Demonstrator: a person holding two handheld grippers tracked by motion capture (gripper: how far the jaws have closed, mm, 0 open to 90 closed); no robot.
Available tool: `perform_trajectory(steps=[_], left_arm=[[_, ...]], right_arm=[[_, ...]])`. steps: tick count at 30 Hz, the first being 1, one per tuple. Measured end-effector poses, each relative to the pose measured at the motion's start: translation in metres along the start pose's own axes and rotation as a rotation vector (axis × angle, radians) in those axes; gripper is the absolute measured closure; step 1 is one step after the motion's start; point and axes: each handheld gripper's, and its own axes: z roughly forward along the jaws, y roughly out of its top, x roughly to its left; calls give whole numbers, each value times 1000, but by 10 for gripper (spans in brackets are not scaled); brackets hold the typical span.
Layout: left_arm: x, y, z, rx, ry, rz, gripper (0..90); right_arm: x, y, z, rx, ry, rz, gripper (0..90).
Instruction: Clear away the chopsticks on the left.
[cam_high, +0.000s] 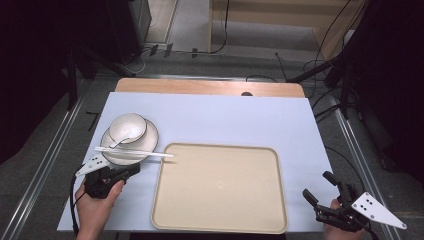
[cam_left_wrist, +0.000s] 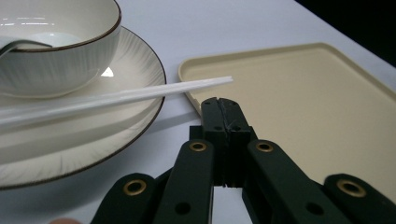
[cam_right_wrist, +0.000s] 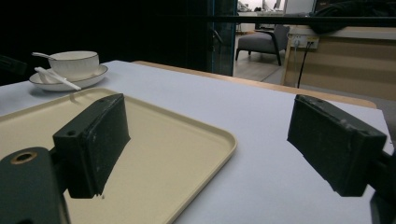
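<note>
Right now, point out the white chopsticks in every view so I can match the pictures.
High view: the chopsticks lie across the plate's near rim, left of centre, tips over the tray corner.
Left gripper view: they cross from the left edge to the centre, above the shut tongs.
Right gripper view: small, far left, on the plate.
Shared landmark: the beige tray.

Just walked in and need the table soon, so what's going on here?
A person holds a gripper in each hand at a table set with a bowl and spoon on a plate, chopsticks laid across the plate, and a bare tray. The left gripper is shut on nothing, just short of the chopsticks. The right gripper waits open beside the tray.
</note>
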Motion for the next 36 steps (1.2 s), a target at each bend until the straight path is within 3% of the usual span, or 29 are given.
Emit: perform_trajectory(steps=[3,6,8,17,19,23,33,36], left_arm=[[0,4,7,20,7,0,900],[1,8,14,38,43,12,900],[5,12,21,53,51,-11,900],[11,20,46,125,116,-33,900],[12,20,50,130,138,-59,900],[15,22,54,131,151,-70,900],[18,30,65,145,179,-54,900],[18,33,69,137,205,-55,900]], right_arm=[[0,0,1,-3,-1,-4,129],[1,0,5,9,6,-3,129],[1,-2,6,19,12,-3,129],[0,-2,2,16,24,0,129],[1,-2,2,18,30,-8,129],[1,-2,2,18,31,-2,129],[0,-5,2,36,37,3,129],[0,-6,3,35,36,7,129]])
